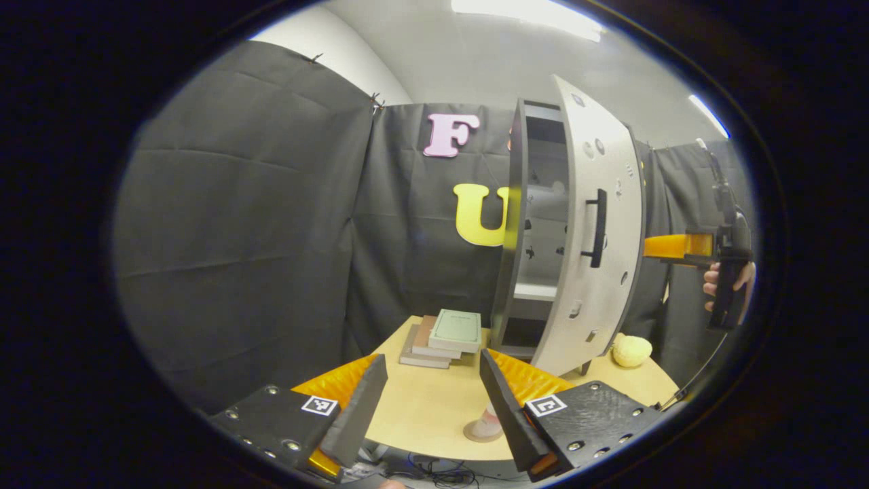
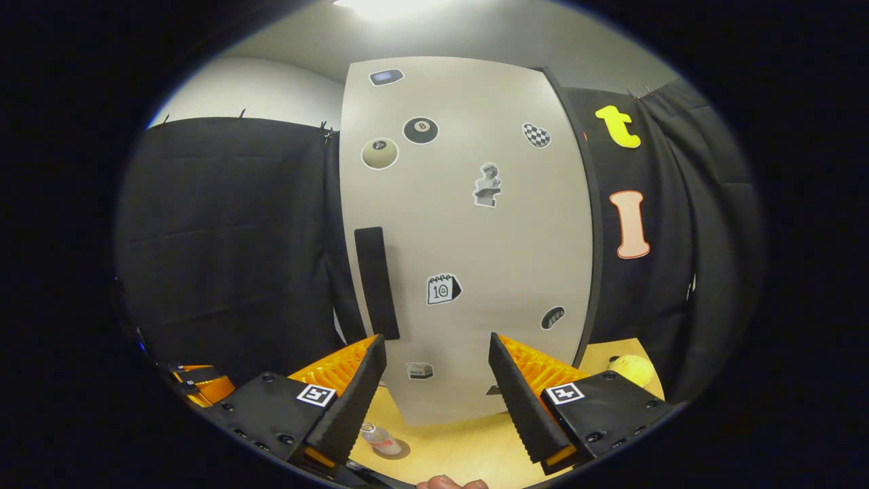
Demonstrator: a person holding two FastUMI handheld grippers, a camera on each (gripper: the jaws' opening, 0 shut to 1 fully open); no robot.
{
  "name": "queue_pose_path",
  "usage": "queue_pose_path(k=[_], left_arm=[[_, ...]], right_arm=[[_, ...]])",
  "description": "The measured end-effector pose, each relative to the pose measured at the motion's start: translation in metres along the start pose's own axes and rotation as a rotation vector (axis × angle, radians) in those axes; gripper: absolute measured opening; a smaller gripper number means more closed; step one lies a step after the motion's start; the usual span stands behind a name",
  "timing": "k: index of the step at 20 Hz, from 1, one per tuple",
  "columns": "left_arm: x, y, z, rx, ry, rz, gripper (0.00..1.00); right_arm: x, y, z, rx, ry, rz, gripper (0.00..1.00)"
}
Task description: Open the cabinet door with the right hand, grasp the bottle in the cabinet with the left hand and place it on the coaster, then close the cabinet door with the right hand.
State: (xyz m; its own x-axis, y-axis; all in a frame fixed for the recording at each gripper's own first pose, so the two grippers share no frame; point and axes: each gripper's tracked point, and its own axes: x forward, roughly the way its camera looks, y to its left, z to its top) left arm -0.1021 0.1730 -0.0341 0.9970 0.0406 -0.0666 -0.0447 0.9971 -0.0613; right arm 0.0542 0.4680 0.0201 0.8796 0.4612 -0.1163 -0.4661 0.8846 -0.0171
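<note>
The grey cabinet (image 1: pixel 516 224) stands at the back of the round wooden table (image 1: pixel 421 407), and its sticker-covered door (image 1: pixel 604 272) stands partly open. The black door handle (image 1: pixel 597 227) is free. A small clear bottle (image 1: pixel 487 422) stands on a round coaster (image 1: pixel 475 435) near the table's front edge, partly behind my left finger pad. My left gripper (image 1: pixel 432 360) is open and empty above the table. My right gripper (image 2: pixel 436 339) is open, facing the door (image 2: pixel 468 238) just right of its handle (image 2: pixel 377 282). The bottle (image 2: pixel 380 437) shows below it.
A stack of books (image 1: pixel 441 336) lies left of the cabinet. A yellow lumpy object (image 1: pixel 631 350) rests on the table behind the door. A hand (image 1: pixel 733 285) holds the right gripper (image 1: pixel 679 246) beyond the door. The left gripper (image 2: pixel 200 384) shows low on the left.
</note>
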Motion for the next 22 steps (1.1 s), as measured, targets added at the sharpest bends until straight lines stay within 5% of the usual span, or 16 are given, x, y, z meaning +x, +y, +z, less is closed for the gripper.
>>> queue_pose_path(k=[14,22], left_arm=[[-0.017,-0.082,0.050,0.059,-0.148,-0.152,0.84],[-0.007,-0.123,0.054,0.053,-0.172,-0.155,0.82]], right_arm=[[-0.047,-0.142,-0.060,0.022,0.011,-0.301,0.97],[-0.066,-0.182,-0.098,-0.038,0.071,-0.435,0.98]])
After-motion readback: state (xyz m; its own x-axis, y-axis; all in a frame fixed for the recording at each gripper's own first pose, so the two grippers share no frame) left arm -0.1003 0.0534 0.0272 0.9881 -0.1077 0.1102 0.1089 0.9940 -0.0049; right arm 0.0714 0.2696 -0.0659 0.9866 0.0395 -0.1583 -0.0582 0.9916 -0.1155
